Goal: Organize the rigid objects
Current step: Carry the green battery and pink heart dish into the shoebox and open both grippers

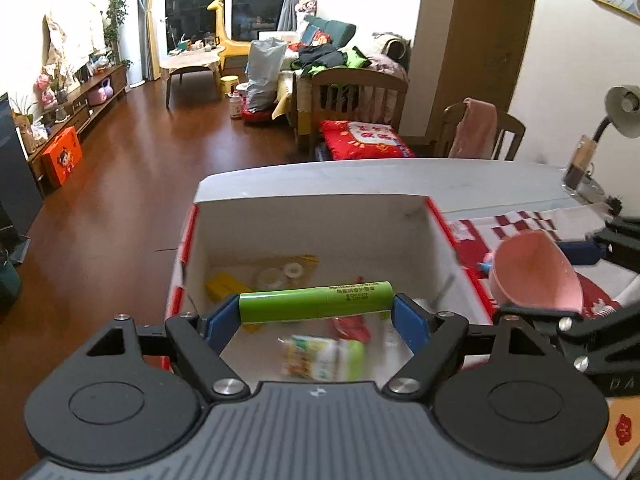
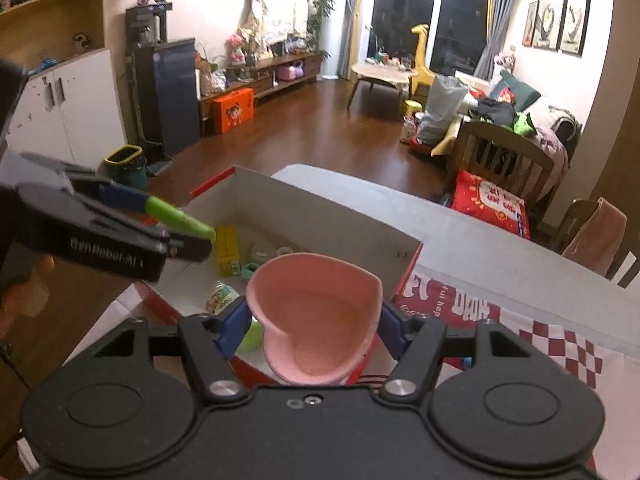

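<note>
The left gripper (image 1: 318, 306) clamps the rigid, light green tube (image 1: 316, 301) endwise; the right gripper (image 2: 314, 320) grips the stiff pink heart dish (image 2: 316, 312) across its rim, over the box (image 1: 312, 210).

Light: warm indoor lighting; upper walls are washed out to near white in both views.
Windows (image 2: 432, 24): dark glass, no daylight is admitted.
Glare: white curtain area (image 1: 72, 36) is blown out.
Blur: packets inside the box (image 1: 320, 356) are smeared; pink dish (image 1: 536, 272) is soft-edged.
Distortion: strong fisheye bending is seen at the edges; corners are darkened.
Shadows: soft, under the table edge (image 2: 480, 236).
</note>
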The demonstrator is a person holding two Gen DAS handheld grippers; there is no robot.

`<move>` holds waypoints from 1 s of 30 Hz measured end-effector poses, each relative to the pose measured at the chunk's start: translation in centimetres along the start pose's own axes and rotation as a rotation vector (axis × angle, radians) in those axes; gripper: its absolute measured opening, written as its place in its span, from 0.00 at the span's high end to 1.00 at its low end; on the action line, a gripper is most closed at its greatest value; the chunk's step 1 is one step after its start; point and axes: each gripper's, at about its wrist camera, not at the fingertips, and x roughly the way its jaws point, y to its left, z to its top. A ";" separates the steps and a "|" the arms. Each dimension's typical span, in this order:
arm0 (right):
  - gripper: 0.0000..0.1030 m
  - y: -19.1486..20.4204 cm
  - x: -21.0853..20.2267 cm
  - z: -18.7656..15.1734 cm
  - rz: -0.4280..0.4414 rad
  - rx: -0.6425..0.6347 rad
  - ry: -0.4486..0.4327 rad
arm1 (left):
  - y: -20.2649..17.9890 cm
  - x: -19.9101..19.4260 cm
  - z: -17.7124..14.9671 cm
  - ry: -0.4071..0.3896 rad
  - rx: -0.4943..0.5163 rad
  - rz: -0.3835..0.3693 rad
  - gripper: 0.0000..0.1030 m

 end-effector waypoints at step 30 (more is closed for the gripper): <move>0.36 2.4 13.4 0.1 -0.036 -0.027 0.274 | 1.7 18.4 3.7 0.296 0.015 0.007 0.20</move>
